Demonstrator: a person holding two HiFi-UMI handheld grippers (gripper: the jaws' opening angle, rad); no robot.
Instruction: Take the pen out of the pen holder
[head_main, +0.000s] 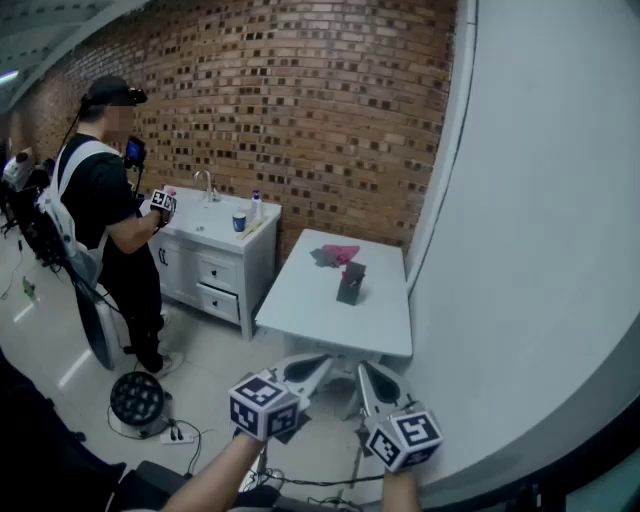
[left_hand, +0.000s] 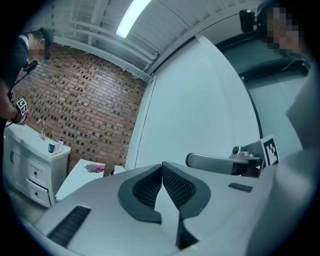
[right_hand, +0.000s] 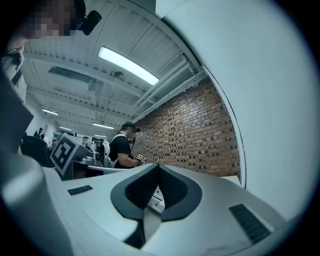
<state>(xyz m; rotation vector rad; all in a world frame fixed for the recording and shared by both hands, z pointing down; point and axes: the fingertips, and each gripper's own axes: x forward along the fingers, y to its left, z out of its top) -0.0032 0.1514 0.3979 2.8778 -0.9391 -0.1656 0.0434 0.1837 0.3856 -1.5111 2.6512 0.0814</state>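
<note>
A dark pen holder (head_main: 350, 284) stands upright on the small white table (head_main: 320, 310); I cannot make out a pen in it at this distance. Behind it lies a pink and grey cloth (head_main: 335, 255). Both grippers hang in front of the table's near edge, well short of the holder. My left gripper (head_main: 324, 363) is shut with nothing in it, its jaws touching at the tips (left_hand: 161, 165). Beside it my right gripper (head_main: 364, 368) is shut and empty too (right_hand: 159, 165). The left gripper view shows the table (left_hand: 75, 177) low at the left, far off.
A person (head_main: 110, 210) stands at a white sink cabinet (head_main: 225, 255) left of the table. A brick wall (head_main: 320, 110) runs behind. A curved white wall (head_main: 530, 250) closes the right side. A round black device (head_main: 137, 398) and a power strip (head_main: 180, 435) lie on the floor.
</note>
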